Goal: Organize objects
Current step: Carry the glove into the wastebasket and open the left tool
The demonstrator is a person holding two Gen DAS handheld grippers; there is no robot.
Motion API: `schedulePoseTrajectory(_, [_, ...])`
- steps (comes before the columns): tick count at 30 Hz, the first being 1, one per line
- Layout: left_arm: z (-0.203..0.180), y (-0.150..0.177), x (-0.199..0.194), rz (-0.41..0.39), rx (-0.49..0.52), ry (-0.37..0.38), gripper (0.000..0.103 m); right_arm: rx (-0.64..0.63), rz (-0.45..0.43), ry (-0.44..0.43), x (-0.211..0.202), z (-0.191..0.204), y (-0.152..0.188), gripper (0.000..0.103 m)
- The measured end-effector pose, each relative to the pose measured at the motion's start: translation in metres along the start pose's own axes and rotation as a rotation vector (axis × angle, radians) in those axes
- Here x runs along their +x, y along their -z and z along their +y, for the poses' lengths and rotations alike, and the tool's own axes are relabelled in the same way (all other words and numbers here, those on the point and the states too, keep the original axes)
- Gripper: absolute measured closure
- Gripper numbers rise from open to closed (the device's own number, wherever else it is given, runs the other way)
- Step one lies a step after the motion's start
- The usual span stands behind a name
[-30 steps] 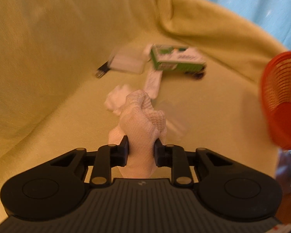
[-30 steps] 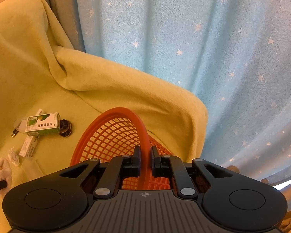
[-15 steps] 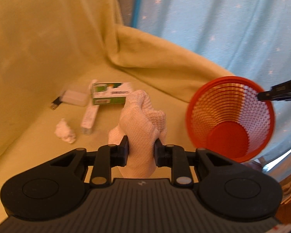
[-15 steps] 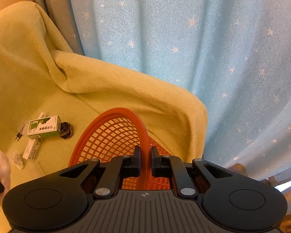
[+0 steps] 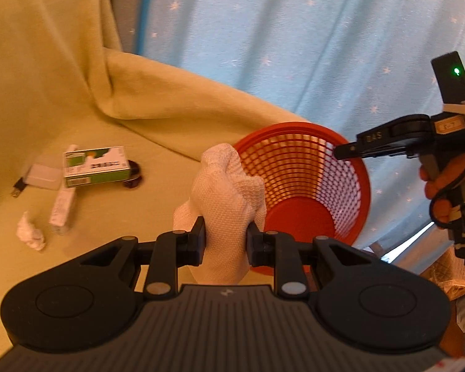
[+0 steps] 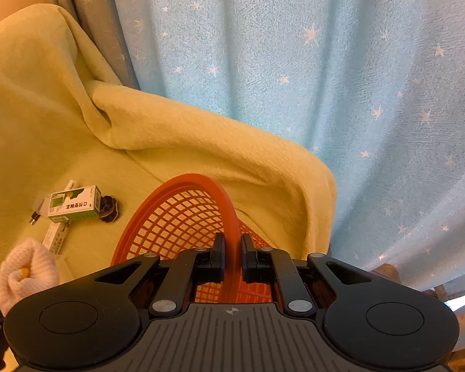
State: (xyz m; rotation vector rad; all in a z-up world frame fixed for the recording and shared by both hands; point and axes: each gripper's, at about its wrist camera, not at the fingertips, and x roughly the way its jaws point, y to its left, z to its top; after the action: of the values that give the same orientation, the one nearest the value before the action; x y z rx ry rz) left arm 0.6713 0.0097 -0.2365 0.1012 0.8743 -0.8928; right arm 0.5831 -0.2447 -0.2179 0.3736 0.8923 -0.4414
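Basket mouth tilted open toward the left gripper (image 5: pixel 225 243) – that's the relation that counts. Left gripper clamps a bunched white textured cloth (image 5: pixel 226 198), pinched at its middle, long axis standing up between the jaws. The red mesh basket (image 5: pixel 313 186) lies just ahead and to the right, close, held by the right gripper (image 6: pixel 232 255), which is closed on its rim. Green-and-white box (image 5: pixel 96 167), slim white tube box (image 5: pixel 62 209) and crumpled tissue (image 5: pixel 29 235) wait on the yellow blanket (image 5: pixel 46 77) to the left – a short push forward-right should drop the cloth in
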Motion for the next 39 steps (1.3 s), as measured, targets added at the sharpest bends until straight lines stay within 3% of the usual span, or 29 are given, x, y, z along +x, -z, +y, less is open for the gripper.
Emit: schedulePoseTrajectory(39, [-0.012, 0.0, 0.025, 0.029, 0.001, 0.036, 0.082, -0.007, 0.005, -0.004, -0.001, -0.001, 0.0, 0.097])
